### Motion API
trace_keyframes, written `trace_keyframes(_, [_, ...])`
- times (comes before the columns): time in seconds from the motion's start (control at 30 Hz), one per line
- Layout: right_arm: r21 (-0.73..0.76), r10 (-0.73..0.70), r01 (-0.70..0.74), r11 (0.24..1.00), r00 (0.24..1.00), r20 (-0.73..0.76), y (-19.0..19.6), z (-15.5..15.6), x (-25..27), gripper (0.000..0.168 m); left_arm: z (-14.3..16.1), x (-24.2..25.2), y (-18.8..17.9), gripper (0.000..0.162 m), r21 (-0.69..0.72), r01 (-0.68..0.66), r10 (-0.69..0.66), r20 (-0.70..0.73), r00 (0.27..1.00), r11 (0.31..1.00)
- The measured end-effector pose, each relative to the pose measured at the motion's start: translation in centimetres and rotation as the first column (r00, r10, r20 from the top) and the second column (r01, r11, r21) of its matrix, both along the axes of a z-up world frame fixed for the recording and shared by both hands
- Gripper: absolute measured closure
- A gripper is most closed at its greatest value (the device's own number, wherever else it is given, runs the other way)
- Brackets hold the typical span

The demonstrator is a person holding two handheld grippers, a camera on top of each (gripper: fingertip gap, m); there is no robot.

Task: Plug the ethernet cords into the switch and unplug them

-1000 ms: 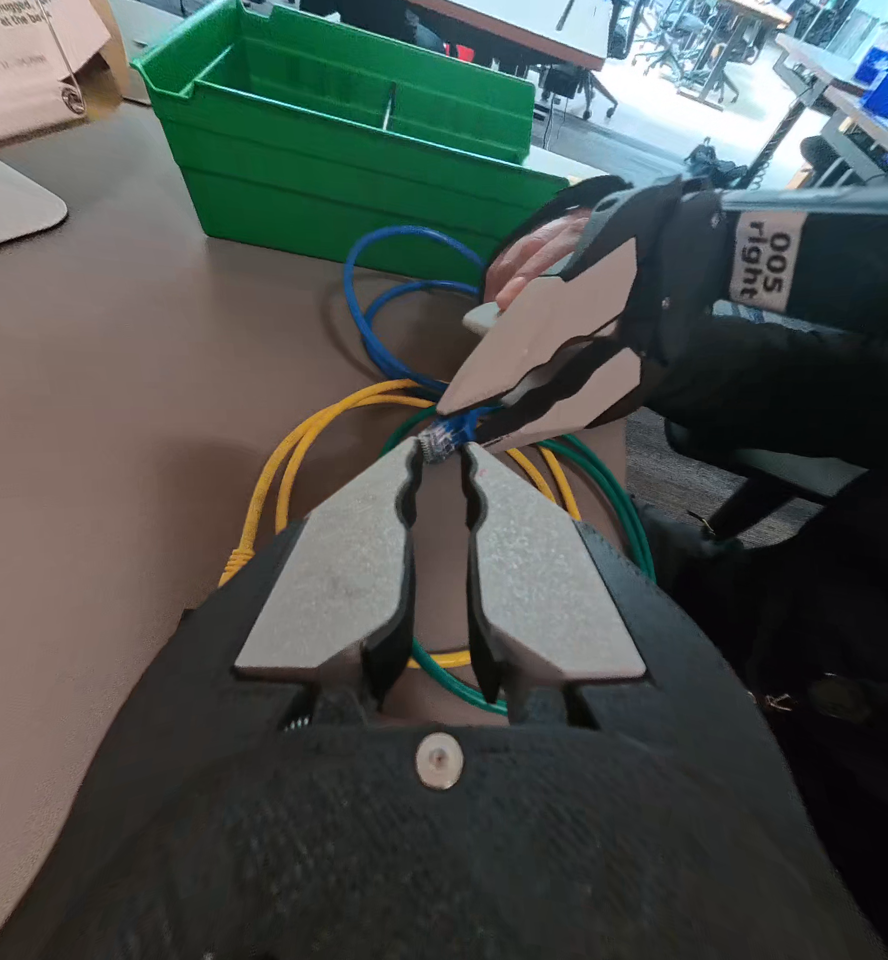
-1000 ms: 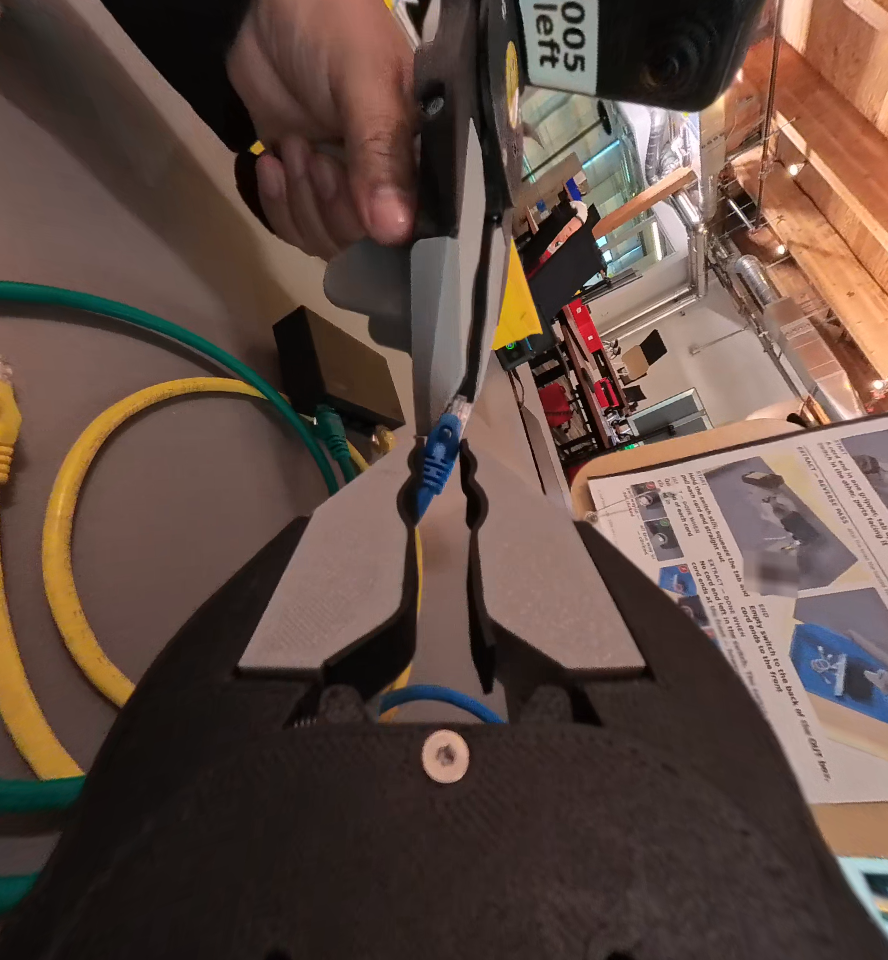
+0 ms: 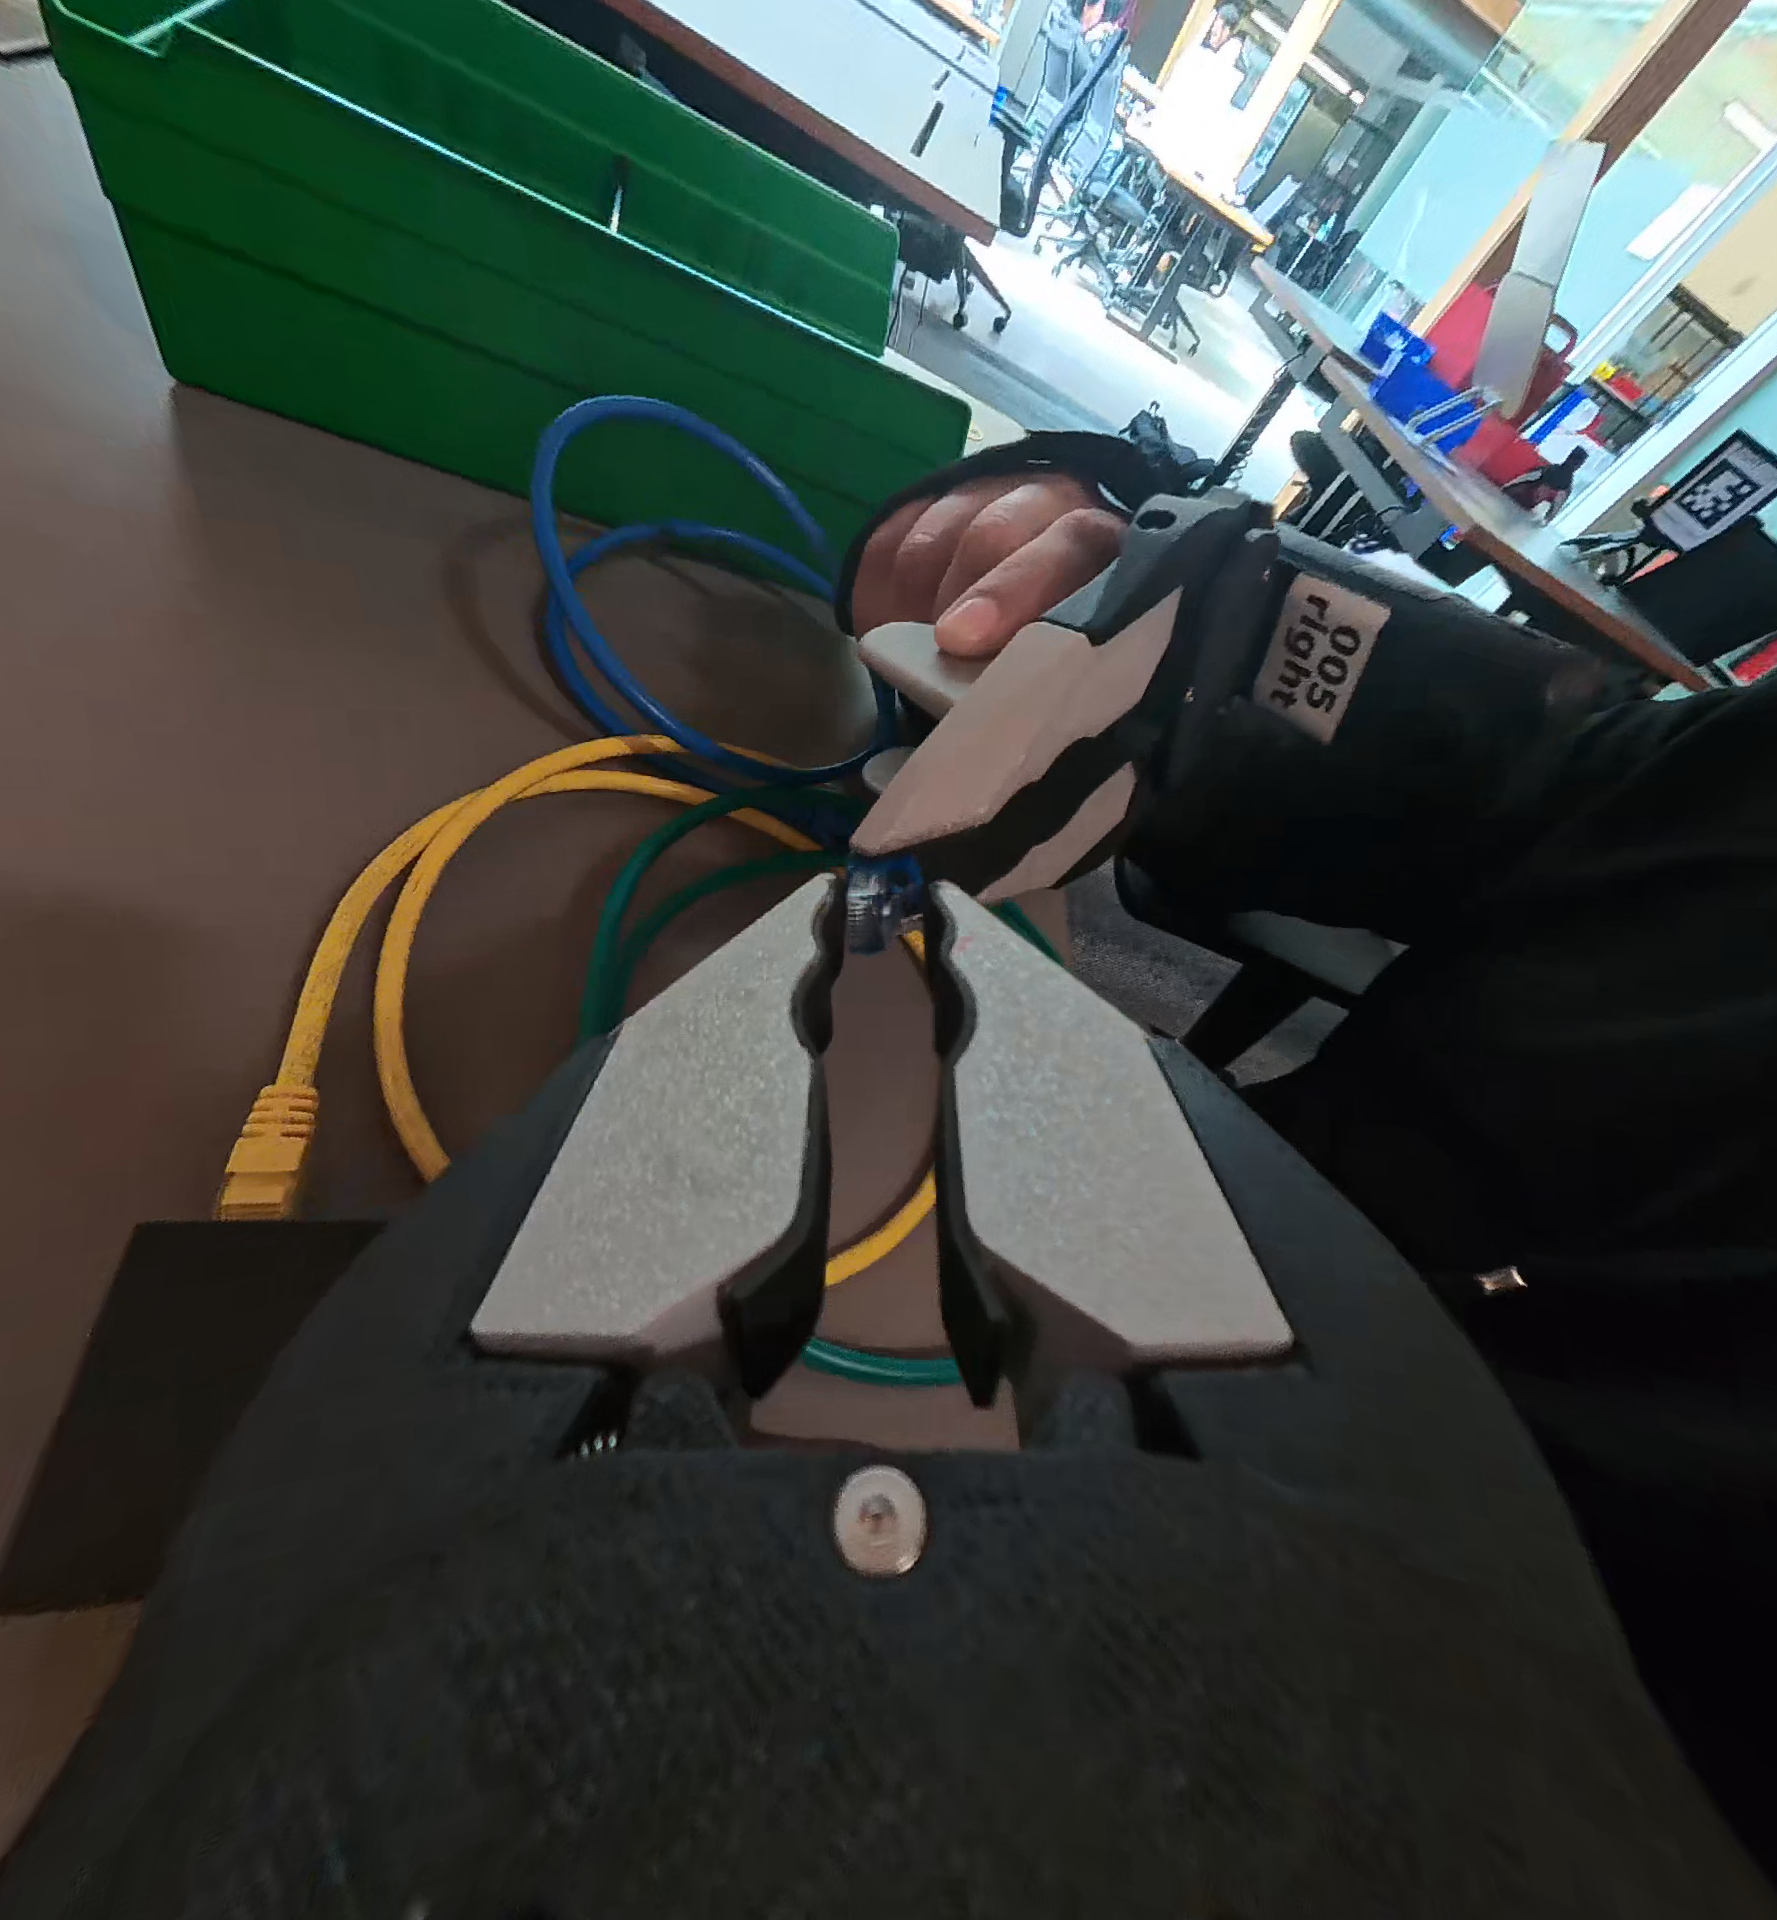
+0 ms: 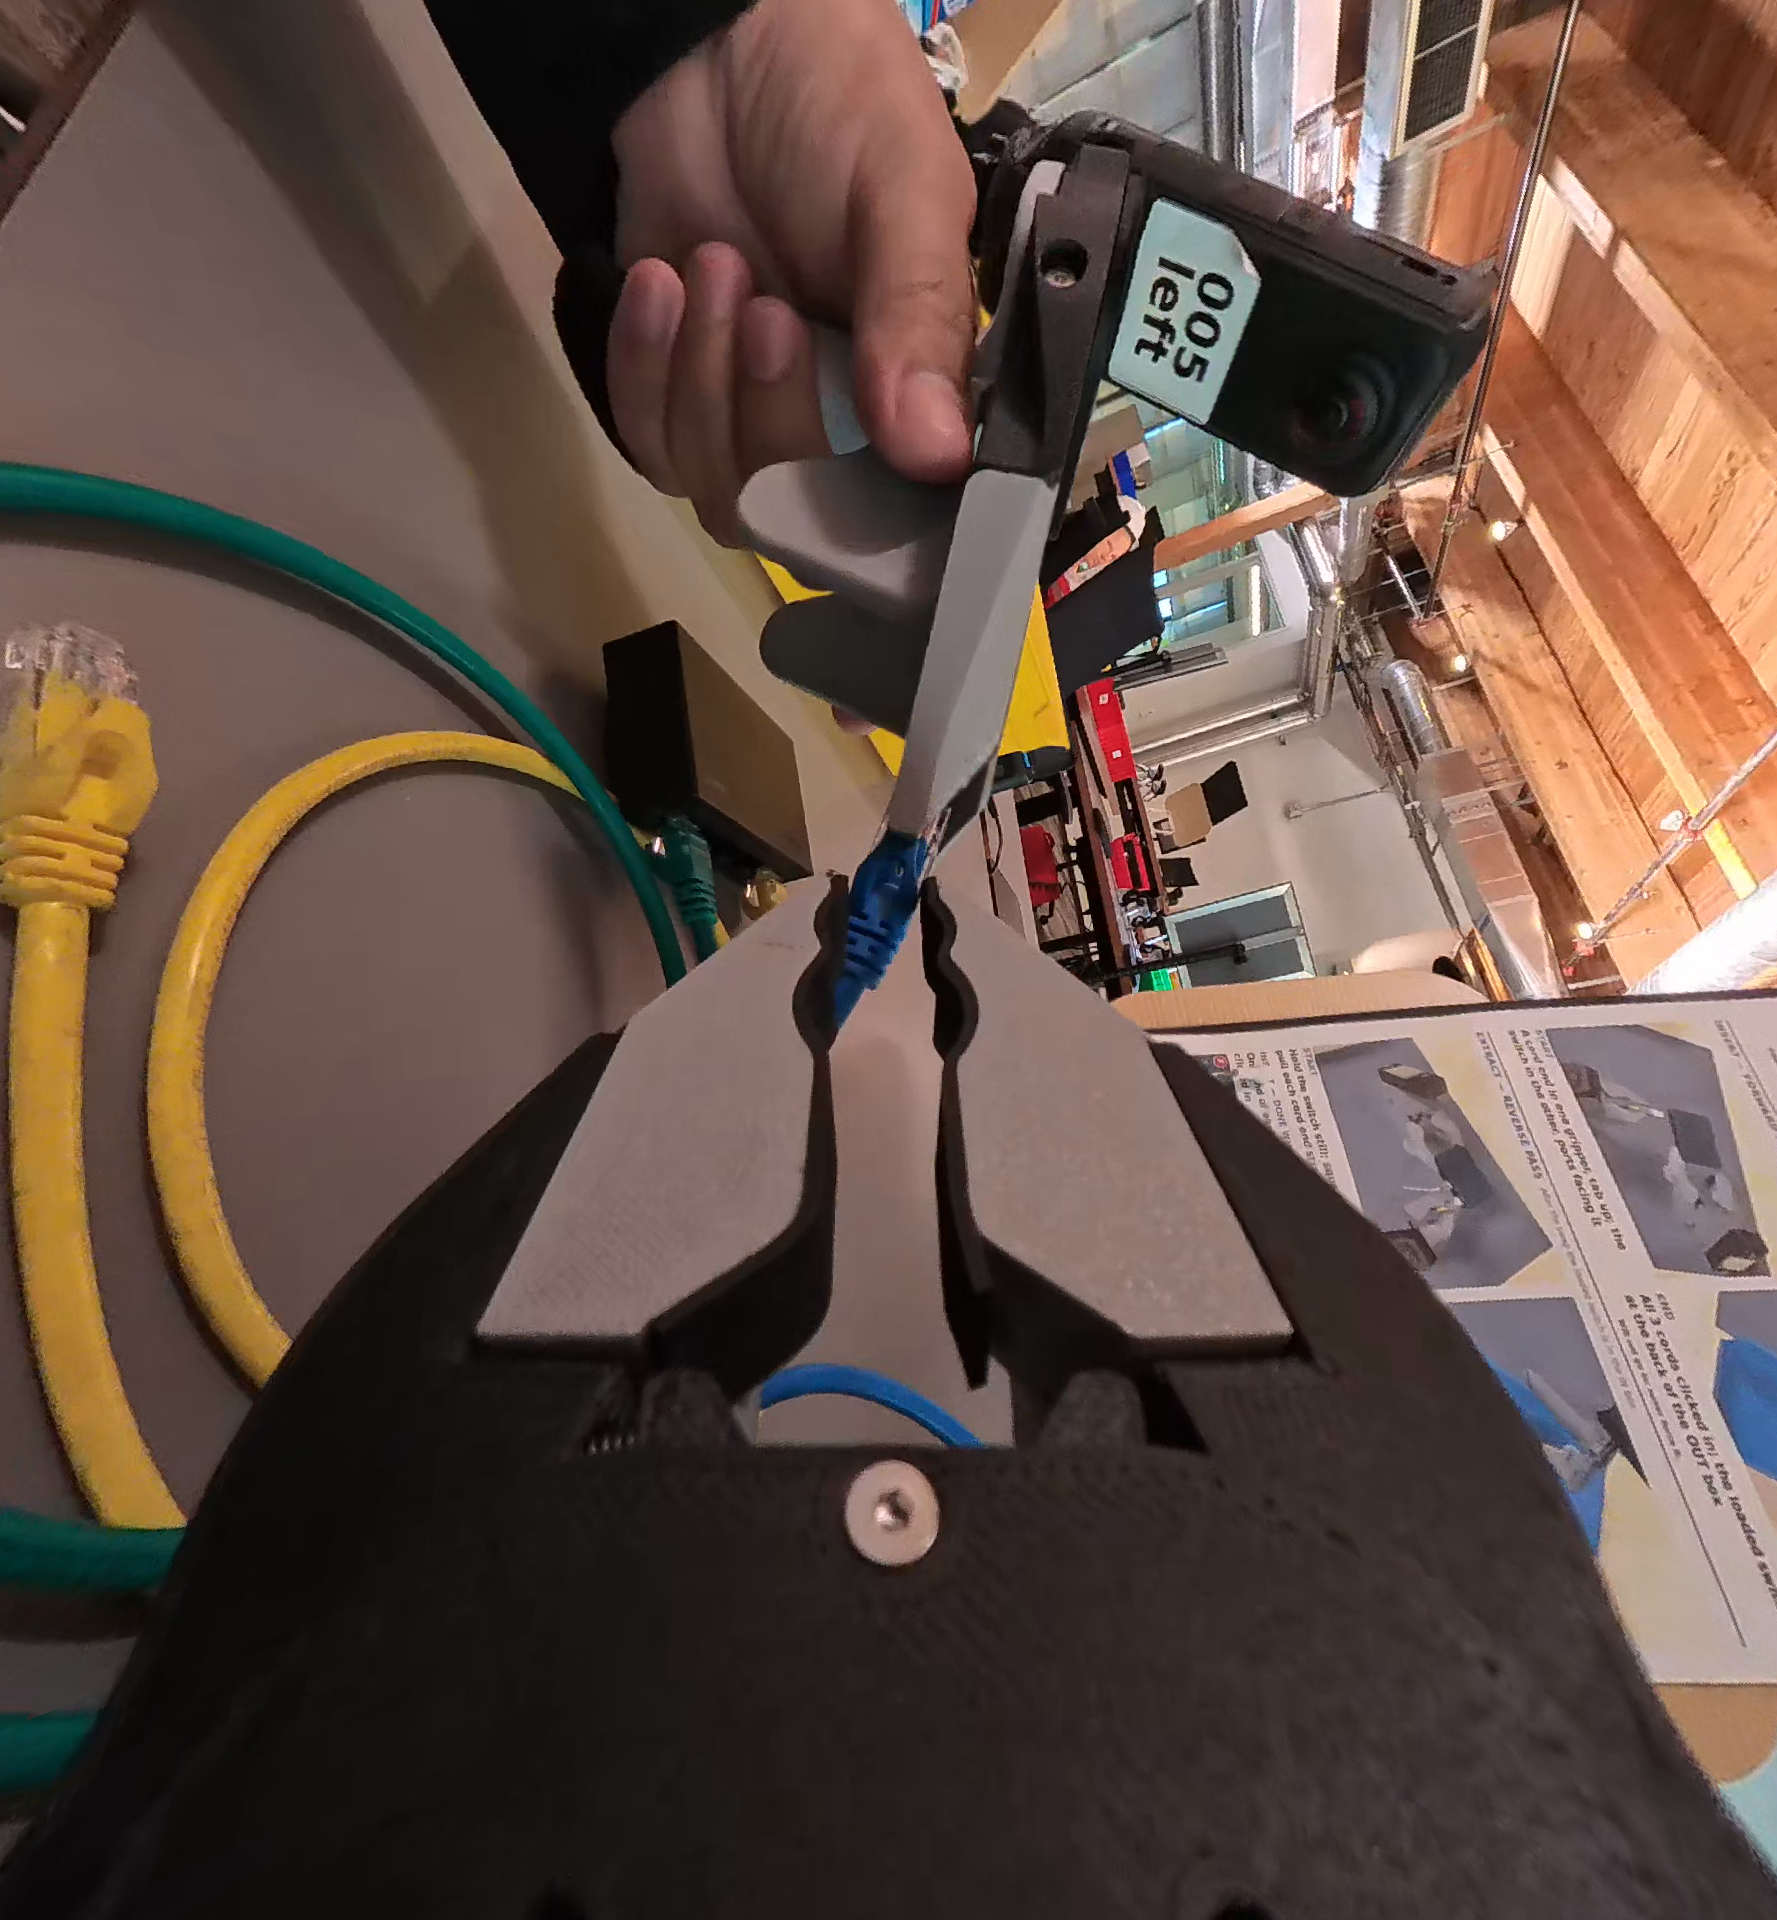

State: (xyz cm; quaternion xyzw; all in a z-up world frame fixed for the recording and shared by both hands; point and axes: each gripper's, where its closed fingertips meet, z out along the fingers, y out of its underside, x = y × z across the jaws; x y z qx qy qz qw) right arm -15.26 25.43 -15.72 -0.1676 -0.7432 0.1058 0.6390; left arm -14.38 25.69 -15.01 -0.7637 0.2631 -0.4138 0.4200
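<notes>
A blue ethernet plug (image 3: 876, 912) sits between the tips of both grippers above the table. My left gripper (image 3: 879, 904) pinches its clear end. My right gripper (image 4: 879, 899) grips its blue boot (image 4: 876, 925) and shows in the left wrist view (image 3: 889, 844) coming in from the right. The left gripper shows in the right wrist view (image 4: 913, 831) coming down from above. The blue cord (image 3: 676, 582) loops on the table. The black switch (image 4: 697, 748) has a green plug (image 4: 692, 873) in it. A yellow plug (image 3: 271, 1143) meets the switch (image 3: 188, 1403). Another yellow plug (image 4: 68, 748) lies loose.
A green bin (image 3: 510, 312) stands at the back of the brown table (image 3: 136, 831). Yellow (image 4: 188, 1039) and green (image 4: 240, 561) cords coil under the grippers. An instruction sheet (image 4: 1590, 1247) lies to the right. A hand (image 4: 790, 270) holds each gripper.
Both grippers have kept the blue plug between them. The left gripper has drawn back and tilted, so the switch and a yellow plug now show at its lower left.
</notes>
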Motion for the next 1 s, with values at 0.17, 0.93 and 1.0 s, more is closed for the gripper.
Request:
trace_keyframes(0.17, [0.026, -0.016, 0.016, 1.000, 1.000, 0.004, 0.3, -0.2, -0.1, 0.158, -0.4, -0.1, 0.2, 0.151, 0.047, -0.015, 0.020, -0.110, 0.994, 0.999])
trace_keyframes(0.93, [-0.939, 0.551, -0.146, 0.313, 0.833, 0.054, -3.3, 2.0, 3.4, 0.148, 0.5, 2.8, -3.2, 0.153, 0.495, 0.836, 0.703, -0.681, 0.205, 0.236])
trace_keyframes(1.0, [-0.924, 0.534, -0.161, 0.347, 0.844, 0.053, -3.2, 2.0, 3.3, 0.152, 1.2, 3.1, -3.5, 0.153, 0.509, 0.843, 0.748, -0.625, 0.223, 0.174])
